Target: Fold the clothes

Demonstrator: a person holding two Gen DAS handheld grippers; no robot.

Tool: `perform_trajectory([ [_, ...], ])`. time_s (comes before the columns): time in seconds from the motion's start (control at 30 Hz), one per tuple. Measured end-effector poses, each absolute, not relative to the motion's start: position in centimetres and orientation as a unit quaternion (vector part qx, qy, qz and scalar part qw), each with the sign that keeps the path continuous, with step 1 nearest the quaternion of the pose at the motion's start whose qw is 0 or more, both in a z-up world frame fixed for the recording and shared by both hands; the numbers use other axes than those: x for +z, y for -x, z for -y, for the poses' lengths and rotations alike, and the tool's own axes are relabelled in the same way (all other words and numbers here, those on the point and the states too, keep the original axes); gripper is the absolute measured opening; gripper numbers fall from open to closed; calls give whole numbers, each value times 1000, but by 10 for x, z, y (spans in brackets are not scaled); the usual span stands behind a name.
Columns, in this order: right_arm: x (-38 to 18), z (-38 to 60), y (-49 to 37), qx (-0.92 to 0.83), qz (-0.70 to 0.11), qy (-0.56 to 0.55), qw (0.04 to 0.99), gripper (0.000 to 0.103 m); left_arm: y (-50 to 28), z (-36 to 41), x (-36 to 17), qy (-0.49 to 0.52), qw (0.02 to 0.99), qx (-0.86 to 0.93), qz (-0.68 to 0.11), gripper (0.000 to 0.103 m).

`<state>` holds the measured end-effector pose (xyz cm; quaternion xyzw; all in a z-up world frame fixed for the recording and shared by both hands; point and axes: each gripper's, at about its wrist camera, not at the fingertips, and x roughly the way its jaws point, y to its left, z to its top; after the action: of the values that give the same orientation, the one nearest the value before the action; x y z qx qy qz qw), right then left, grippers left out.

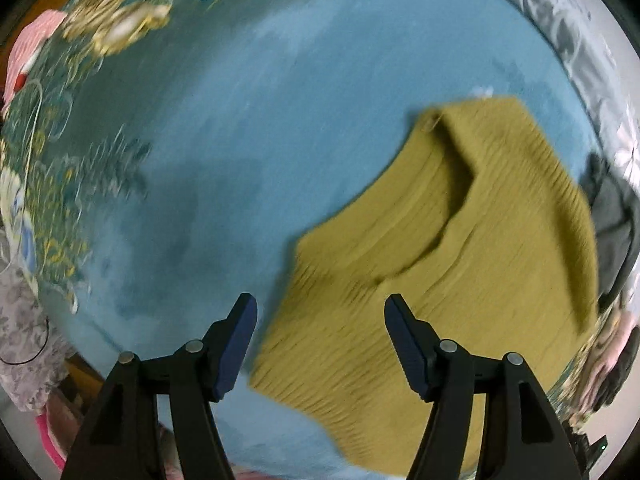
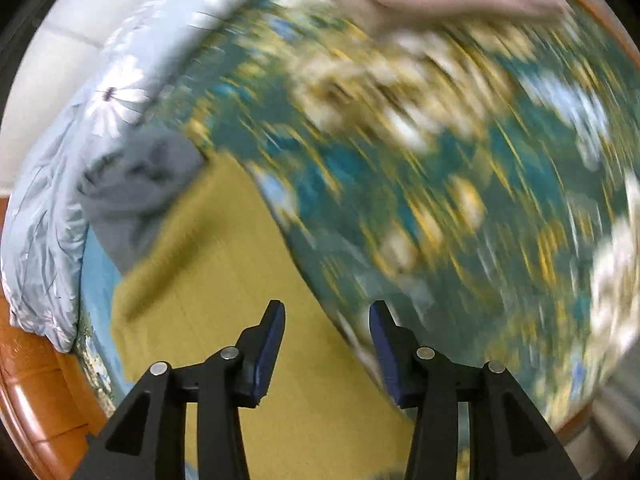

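mustard knit garment (image 1: 460,248) lying part-folded on the blue bed cover (image 1: 240,140), both tools hovering empty above it.

left gripper (image 1: 320,344) standing wide over the garment's near edge, gripping nothing; right gripper (image 2: 326,350) parted about halfway, also gripping nothing, hanging over the garment (image 2: 224,300) beside its border with the floral quilt (image 2: 440,200). grey cloth (image 2: 136,188) touching the garment's far corner. risking, in judgement: heavy blur hiding the fold's edge, so pinching one layer only or catching the quilt or grey cloth instead; dragging the thick knit and undoing the existing fold.
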<state>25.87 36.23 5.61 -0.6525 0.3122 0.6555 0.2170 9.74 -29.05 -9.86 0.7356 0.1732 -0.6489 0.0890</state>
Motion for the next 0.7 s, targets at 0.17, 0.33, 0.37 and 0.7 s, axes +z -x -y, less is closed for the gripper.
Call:
perform_trajectory([
  [0.17, 38, -351, -345, 606, -351, 671, 243, 51, -127, 300, -116, -743, 77, -650, -141, 67],
  [0.33, 15, -335, -393, 577, -377, 684, 239, 52, -137, 308, -138, -747, 64, -651, -115, 67],
  [0.37, 9, -332, -399, 571, -382, 687, 237, 52, -138, 309, -143, -749, 61, -651, -111, 67],
  [0.7, -21, -308, -413, 561, -406, 685, 226, 51, -154, 324, -176, -753, 37, -648, -107, 55],
])
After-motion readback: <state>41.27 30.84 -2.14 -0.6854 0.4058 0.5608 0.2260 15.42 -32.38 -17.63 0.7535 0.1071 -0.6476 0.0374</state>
